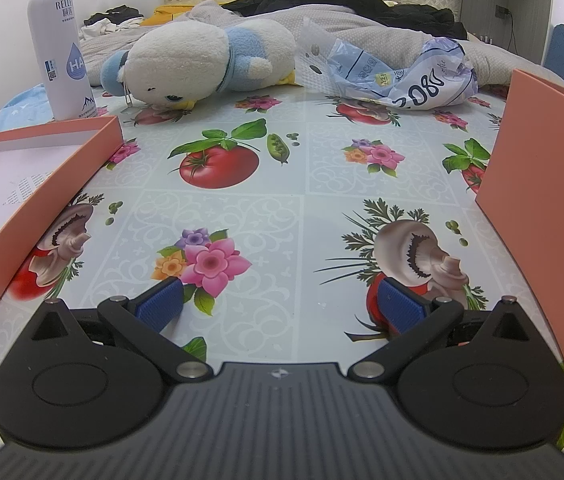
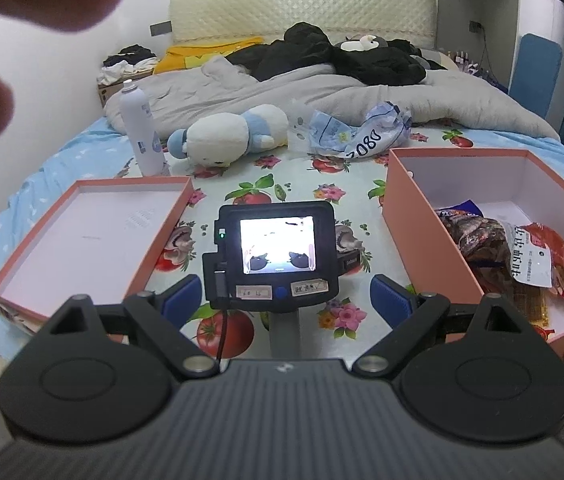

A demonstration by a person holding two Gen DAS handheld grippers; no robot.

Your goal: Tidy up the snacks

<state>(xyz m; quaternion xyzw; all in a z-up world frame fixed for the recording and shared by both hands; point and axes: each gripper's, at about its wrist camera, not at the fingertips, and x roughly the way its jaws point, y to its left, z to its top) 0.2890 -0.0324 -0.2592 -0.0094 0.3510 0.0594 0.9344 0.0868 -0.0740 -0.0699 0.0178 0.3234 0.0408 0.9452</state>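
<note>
Between lid [image 2: 82, 236] and snack box [image 2: 409, 216]: left claw [image 1: 282, 306] apart | right claw [image 2: 287, 300] apart, behind it | plush toy [image 1: 202, 60] beyond

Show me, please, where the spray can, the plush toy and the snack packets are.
spray can [image 1: 60, 48], left wrist view, on its white body.
plush toy [image 1: 186, 64], left wrist view, on its white head.
snack packets [image 2: 481, 240], right wrist view, on the brown packet.

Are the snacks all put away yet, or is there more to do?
Looks nearly finished. Several snack packets already lie inside the deep orange cardboard box. Nothing is in hand: the left gripper and right gripper both have open, empty jaws. The shallow orange box lid lies apart, so closing the box may be left. The crumpled blue-and-white plastic bag might need checking.
</note>
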